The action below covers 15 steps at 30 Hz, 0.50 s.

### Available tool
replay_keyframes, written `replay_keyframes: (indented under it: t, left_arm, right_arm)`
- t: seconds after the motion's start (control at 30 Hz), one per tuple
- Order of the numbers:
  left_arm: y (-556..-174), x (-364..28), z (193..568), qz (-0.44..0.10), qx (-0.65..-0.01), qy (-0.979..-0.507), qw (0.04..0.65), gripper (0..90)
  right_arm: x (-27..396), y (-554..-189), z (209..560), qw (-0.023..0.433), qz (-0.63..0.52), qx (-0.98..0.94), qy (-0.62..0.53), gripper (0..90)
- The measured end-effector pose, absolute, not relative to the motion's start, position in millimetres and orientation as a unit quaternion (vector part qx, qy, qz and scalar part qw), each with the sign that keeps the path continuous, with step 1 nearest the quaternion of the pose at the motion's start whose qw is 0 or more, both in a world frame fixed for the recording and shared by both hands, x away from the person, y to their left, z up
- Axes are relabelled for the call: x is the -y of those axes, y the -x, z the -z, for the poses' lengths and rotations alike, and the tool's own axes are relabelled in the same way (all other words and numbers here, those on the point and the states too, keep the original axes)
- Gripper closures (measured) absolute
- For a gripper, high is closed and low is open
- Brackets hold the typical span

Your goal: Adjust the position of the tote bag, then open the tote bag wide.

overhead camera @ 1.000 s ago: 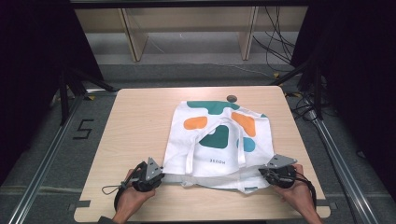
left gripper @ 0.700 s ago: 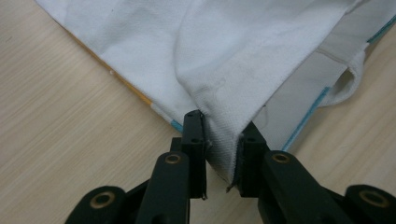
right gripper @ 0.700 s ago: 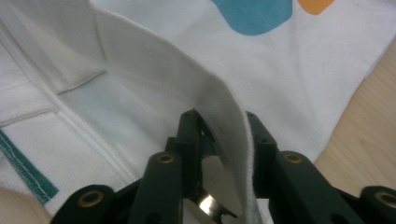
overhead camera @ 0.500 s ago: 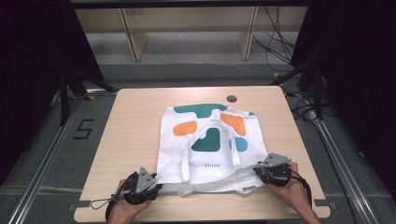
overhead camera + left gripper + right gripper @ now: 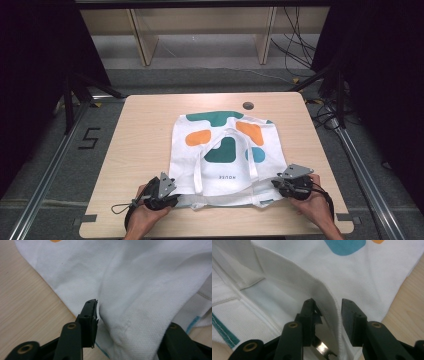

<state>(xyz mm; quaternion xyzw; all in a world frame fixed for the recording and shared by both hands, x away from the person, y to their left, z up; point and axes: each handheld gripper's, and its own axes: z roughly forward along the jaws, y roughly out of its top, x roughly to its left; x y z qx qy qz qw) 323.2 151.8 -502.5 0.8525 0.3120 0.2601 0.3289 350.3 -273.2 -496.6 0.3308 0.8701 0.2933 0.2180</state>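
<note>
A white tote bag [image 5: 225,150] with green, orange and blue blobs lies flat on the wooden table [image 5: 145,130], its mouth and handles toward the near edge. My left gripper [image 5: 175,197] sits at the bag's near left corner. Its jaws have just been opening and stand wide apart, with bunched white cloth [image 5: 140,302] loose between them around my left gripper [image 5: 132,315]. My right gripper [image 5: 276,184] is at the near right corner. Its jaws have also just been opening, and the bag's hem [image 5: 332,300] stands between them at my right gripper [image 5: 329,302] with gaps either side.
A dark round hole [image 5: 248,105] sits in the tabletop just beyond the bag. Bare wood shows left and right of the bag. Metal rails [image 5: 365,170] run along both sides of the table, with wooden shelving [image 5: 200,30] and cables beyond.
The bag has slid a little toward the near edge. Both grippers, which pinched its near corners, have opened their jaws; the left hand dipped nearer and came back.
</note>
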Motion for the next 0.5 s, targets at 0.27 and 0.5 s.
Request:
replay_keyframes:
  t: [0.27,0.5]
  left_arm:
    - [-322.1,-144.9,502.4,-0.271,-0.305,-0.855,0.321,78.8]
    - [-320.4,-148.1,492.8,-0.271,-0.312,-0.842,0.347,81.9]
  right_arm:
    - [272.8,-349.6,497.7,0.218,-0.292,-0.869,-0.335,62.3]
    - [273.2,-348.9,497.1,0.221,-0.29,-0.87,-0.33,61.5]
